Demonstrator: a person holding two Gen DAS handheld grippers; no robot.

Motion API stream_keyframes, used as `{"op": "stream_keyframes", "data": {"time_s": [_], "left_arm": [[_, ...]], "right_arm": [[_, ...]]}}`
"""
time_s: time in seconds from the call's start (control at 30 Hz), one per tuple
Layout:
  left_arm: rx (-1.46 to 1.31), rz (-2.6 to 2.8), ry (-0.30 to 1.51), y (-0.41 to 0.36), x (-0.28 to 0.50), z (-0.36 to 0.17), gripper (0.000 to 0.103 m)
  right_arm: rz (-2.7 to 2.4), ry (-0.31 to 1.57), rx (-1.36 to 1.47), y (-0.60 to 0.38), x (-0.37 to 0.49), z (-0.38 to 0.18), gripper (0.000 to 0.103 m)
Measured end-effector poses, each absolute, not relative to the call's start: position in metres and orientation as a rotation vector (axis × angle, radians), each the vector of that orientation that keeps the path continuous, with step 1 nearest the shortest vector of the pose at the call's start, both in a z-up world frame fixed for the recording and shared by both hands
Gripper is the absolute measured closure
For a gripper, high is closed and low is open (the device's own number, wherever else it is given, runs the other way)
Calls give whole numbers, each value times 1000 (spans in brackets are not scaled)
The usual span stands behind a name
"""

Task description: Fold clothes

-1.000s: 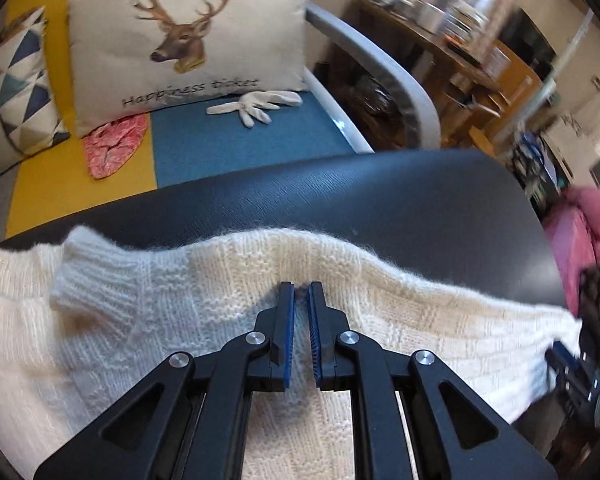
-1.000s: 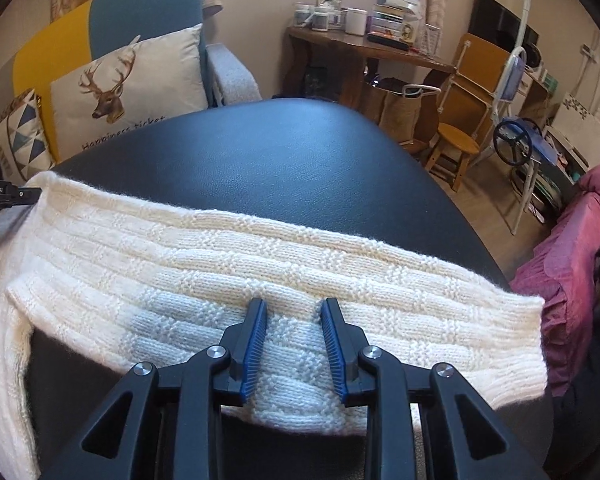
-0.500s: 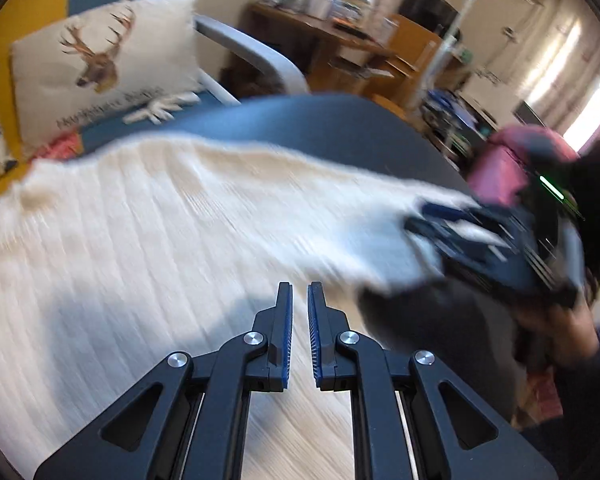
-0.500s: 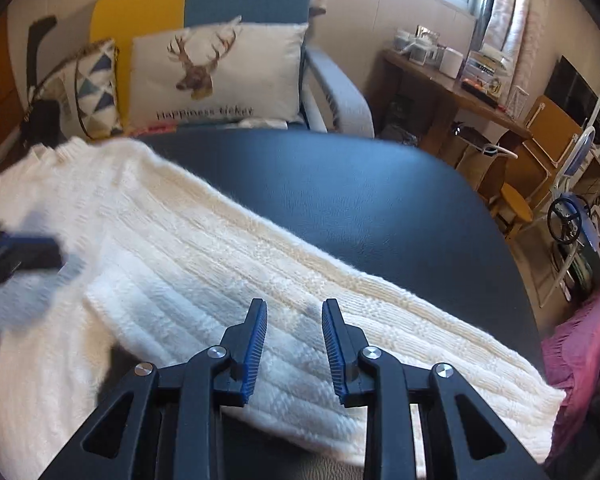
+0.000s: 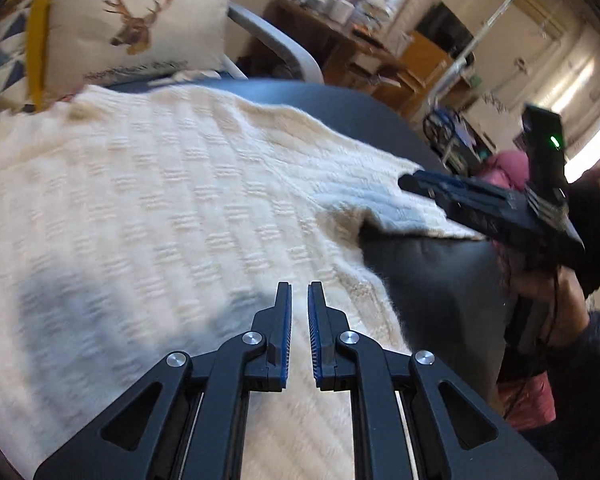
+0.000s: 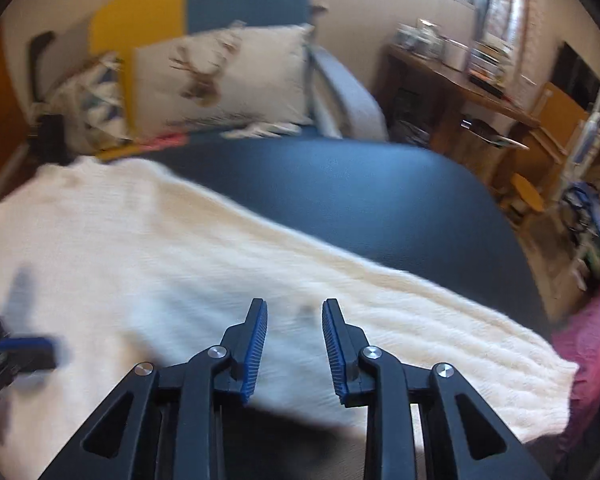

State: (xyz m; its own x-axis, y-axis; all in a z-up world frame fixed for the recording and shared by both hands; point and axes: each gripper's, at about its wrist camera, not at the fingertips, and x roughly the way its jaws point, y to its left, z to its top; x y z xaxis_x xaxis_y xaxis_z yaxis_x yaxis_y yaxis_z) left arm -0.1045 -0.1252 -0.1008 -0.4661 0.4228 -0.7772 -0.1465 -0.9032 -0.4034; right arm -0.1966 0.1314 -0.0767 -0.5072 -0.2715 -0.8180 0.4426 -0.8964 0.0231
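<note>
A cream knitted sweater [image 5: 160,208] lies spread across the black table [image 5: 432,280], with a folded part running toward the right edge [image 6: 440,320]. My left gripper [image 5: 299,286] hovers over the sweater's near side, its jaws shut to a narrow slit with nothing in them. My right gripper [image 6: 295,302] stands open above the sweater's near edge with nothing between its pads. In the left wrist view the right gripper [image 5: 410,182] shows from the side over the folded part, held by a hand [image 5: 560,300]. The left gripper [image 6: 28,346] shows blurred at the right wrist view's left edge.
Behind the table stands a blue and yellow sofa with a deer cushion [image 6: 220,80] and a patterned cushion [image 5: 4,60]. A wooden desk [image 6: 460,76] with clutter and a stool [image 6: 528,196] are at the back right. Pink fabric [image 6: 592,344] lies past the table's right end.
The left gripper has left the collar area and swung right along the sweater, bringing the right gripper into its view. The right gripper has risen and turned left. Neither gripper's opening has changed.
</note>
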Motion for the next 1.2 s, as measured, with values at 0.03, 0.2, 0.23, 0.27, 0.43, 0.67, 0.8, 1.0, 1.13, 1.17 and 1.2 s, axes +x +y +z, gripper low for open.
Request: {"op": "stream_keyframes", "data": {"time_s": [0.03,0.2,0.23,0.27,0.43,0.67,0.8,1.0,1.13,1.17,1.2], "left_arm": [[-1381,2426,-407,-132,-96,-99,94],[-1392,2524,-352,-159,-41,-98,94],[-1402,2528,-338,-163,-34,-104,94],[-1444,2544,-293,-166,-29,-111,94],[-1516,2548,-299,-187,0,-130,94],[-1446,2595,-415,-199,32,-115,94],[-1498,2591,-347,-200,55,-129,94],[-1439,2622,-467,-218,73,-118,94],[-1477,2669,-414,-226,91,-114,94],[-1505,2647,-424,-229,94,-120,94],[-1511,2634,-436,-232,95,-125,94]], "right_arm": [[-2367,267,1229,121,-184,-72,75],[-2154,253,1197,75,-139,-77,75],[-2112,247,1209,69,-135,-82,75],[-2080,262,1230,62,-131,-90,78],[-2086,404,1352,56,-125,-108,78],[-1998,329,1309,52,-85,-87,78],[-2001,388,1371,67,-77,-115,77],[-2029,225,1405,91,-68,-99,77],[-1935,292,1370,81,-19,-93,76],[-1913,346,1389,77,-7,-99,77],[-1911,446,1415,76,4,-109,76]]}}
